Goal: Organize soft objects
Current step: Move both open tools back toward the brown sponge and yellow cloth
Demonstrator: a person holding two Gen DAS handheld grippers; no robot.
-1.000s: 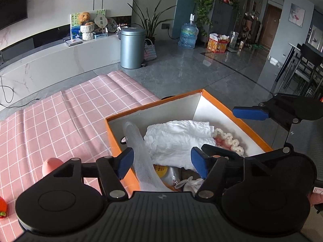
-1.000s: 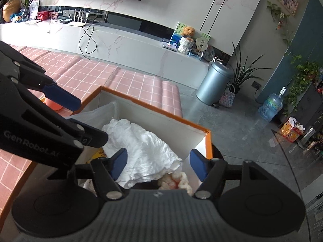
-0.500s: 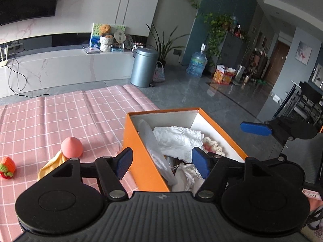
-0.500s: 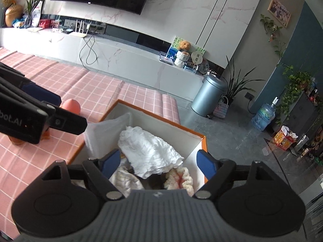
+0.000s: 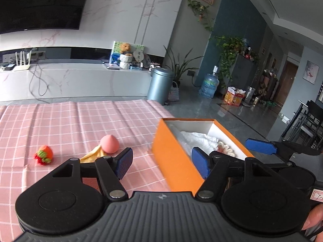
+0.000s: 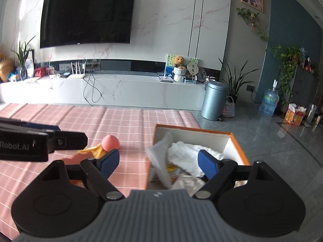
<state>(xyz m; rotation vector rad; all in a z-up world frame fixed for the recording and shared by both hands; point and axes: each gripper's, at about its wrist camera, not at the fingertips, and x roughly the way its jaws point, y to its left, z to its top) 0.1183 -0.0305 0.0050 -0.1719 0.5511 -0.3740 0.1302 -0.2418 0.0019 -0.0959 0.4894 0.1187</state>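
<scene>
orange box (image 5: 177, 161) at cloth edge already holding white fabric (image 6: 187, 153) and knit piece (image 5: 226, 148); left out on pink checked cloth (image 5: 70, 125): peach toy (image 5: 109, 143), yellow cloth (image 5: 93, 153), strawberry toy (image 5: 43, 154); left gripper (image 5: 162, 163) and right gripper (image 6: 158, 161) both agape, empty.

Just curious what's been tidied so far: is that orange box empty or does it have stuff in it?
Not empty. The lidless orange box already holds a crumpled white cloth and other soft items.

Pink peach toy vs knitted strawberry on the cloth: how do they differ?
The pink peach toy is smooth, plain pink and rests against a yellow cloth; the knitted strawberry is textured, orange-red with green, and lies alone farther from the orange box. Both lie on the pink checked cloth, outside the box.
</scene>
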